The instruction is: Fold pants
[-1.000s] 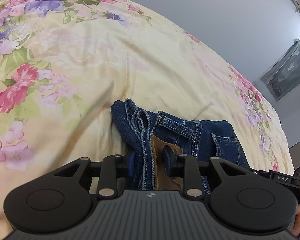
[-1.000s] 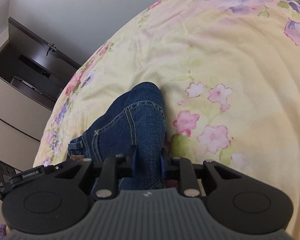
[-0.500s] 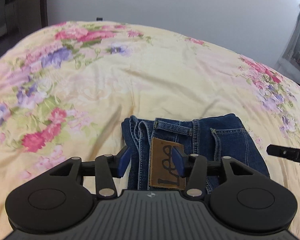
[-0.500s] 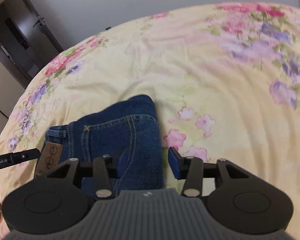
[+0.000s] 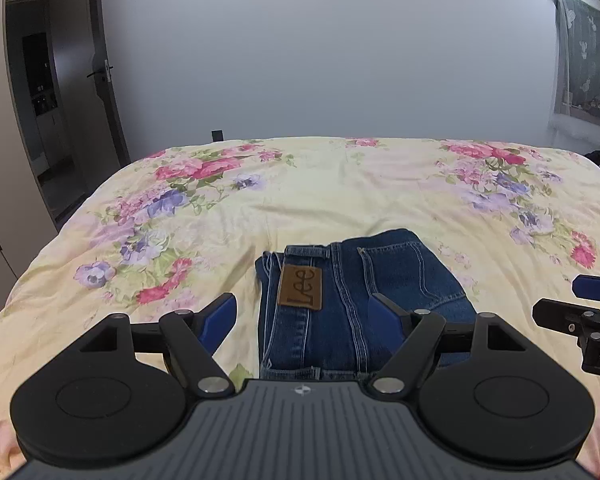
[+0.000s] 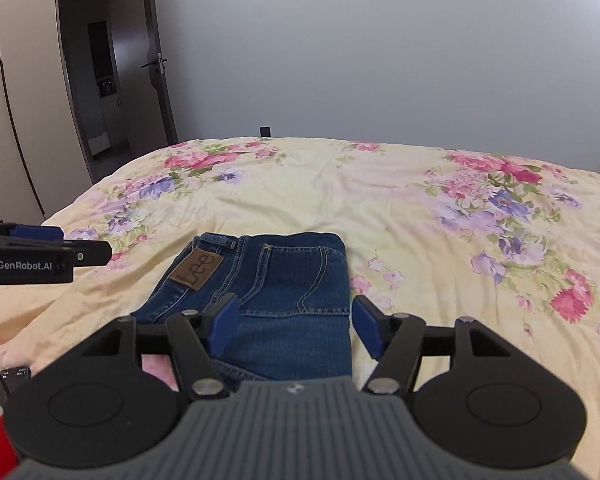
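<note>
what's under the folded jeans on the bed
The folded jeans lie directly on the yellow floral bedspread, which shows all around them. The patch beneath is covered, so anything there cannot be seen.

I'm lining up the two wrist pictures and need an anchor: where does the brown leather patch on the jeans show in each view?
Left wrist view: the brown leather patch lies just left of centre, upright, on the folded jeans.
Right wrist view: the patch sits left of centre, tilted, near the jeans' left edge.
Shared landmark: the door handle at upper left in both.
</note>
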Available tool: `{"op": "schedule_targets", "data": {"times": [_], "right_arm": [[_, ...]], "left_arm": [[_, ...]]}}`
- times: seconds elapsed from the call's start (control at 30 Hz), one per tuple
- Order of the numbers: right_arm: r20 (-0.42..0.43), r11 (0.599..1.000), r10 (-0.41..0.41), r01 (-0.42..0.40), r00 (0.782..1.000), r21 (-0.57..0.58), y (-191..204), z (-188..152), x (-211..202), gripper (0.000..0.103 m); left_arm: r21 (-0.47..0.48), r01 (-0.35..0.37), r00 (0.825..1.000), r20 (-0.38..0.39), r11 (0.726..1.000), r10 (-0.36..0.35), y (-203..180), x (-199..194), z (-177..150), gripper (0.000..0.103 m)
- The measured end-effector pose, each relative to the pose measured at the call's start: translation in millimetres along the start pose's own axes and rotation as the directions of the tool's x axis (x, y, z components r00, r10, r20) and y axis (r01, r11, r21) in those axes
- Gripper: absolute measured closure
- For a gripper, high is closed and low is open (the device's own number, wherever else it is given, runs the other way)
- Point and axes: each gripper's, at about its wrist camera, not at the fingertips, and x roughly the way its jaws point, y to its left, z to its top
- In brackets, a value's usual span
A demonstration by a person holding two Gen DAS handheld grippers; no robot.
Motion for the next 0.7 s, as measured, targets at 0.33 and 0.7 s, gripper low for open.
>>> {"op": "schedule_targets", "data": {"times": [0.33, 0.7], "right_arm": [[-0.031, 1.000, -0.023, 0.023, 0.999, -0.001, 37.6, -60.3, -34.5, 0.043], [-0.028, 1.000, -0.026, 0.026, 0.999, -0.008, 42.7, -72.3, -43.4, 0.038]], "left_arm": [[-0.049, -0.031, 0.996, -0.085, 0.998, 0.027, -8.2, -23.6, -44.4, 0.015], [-0.038, -0.027, 0.996, -0.087, 0.999, 0.023, -13.4, -37.2, -56.4, 0.015]]}}
